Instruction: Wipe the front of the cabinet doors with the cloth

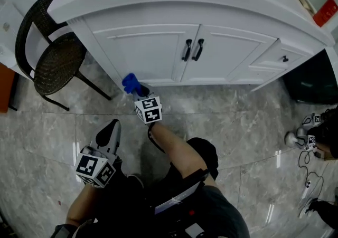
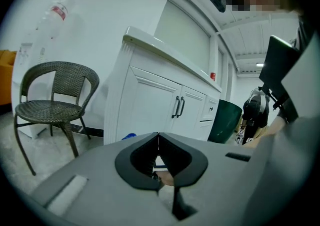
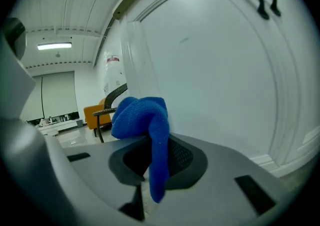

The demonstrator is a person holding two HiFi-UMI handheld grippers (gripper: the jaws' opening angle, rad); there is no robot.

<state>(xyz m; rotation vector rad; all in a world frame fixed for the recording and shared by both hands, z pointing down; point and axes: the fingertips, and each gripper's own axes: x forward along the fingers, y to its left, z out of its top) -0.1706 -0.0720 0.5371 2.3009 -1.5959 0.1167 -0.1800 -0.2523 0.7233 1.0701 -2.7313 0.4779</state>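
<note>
- The right gripper [image 3: 157, 157] has its jaws pinched together on the blue cloth [image 3: 142, 117]. One fold hangs down through the gap and the bulk bunches above the jaw tips.
- In the head view the cloth sits left of centre, at the bottom left corner of the left cabinet door [image 1: 142, 52], low near the floor. The right gripper view shows the door panel close alongside, but I cannot tell whether the cloth touches it.
- The cloth looks like a soft, light, nubby microfibre. It should flop and fold instead of holding a shape, and it will likely drag a little on the painted door.
- A pinch in the middle of the cloth, as here, leaves a loose wad in front to press flat. A grip on the thin edge would probably let it slip out.
- The left gripper [image 2: 158, 162] is closed with nothing between its jaws. It is held back at the lower left of the head view, well away from the cabinet.
- The right cabinet door [image 1: 232, 52] meets the left one at the pair of dark handles [image 1: 193, 49] in the upper middle of the frame. Both doors are closed, so what is inside is hidden.
- A small drawer [image 1: 280, 57] further right is also closed.
- A dark bin [image 1: 311, 81] stands at the right edge, and its contents cannot be made out.
- A wicker chair [image 1: 53, 52] stands at the upper left, just beside the cabinet's end.
</note>
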